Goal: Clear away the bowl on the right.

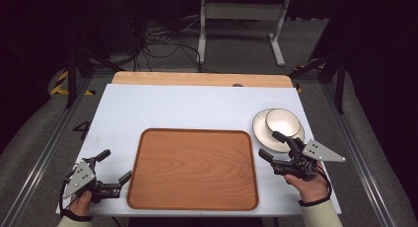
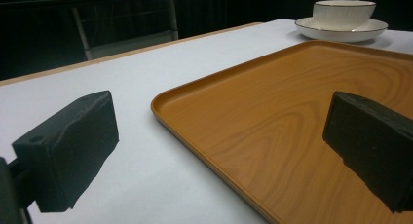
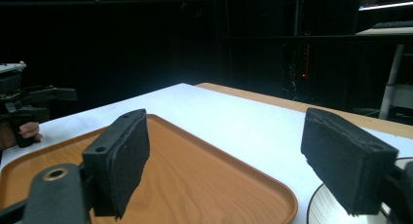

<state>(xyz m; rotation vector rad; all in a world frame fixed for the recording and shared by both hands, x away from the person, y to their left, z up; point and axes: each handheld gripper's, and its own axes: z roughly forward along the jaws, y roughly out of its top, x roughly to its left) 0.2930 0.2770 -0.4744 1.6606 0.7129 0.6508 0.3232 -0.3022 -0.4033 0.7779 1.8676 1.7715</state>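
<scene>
Two tongs are in the high view. The left tongs [image 1: 114, 166] hang released just beside the left edge of the tray [image 1: 193, 169]. The right tongs [image 1: 272, 146] are also released, and they touch or nearly touch the plate [image 1: 262, 130], which carries the bowl [image 1: 282, 122] on the white surface [image 1: 187, 108], right of the tray.

From the left gripper view, the tray is bare and the bowl [image 2: 343, 13] sits upright on the plate [image 2: 341, 33] beyond it.

From the right gripper view, the plate rim [image 3: 319, 209] lies low beside the right jaw. I judge the right tongs should take this rim squarely and lift level, so the bowl does not slide.
</scene>
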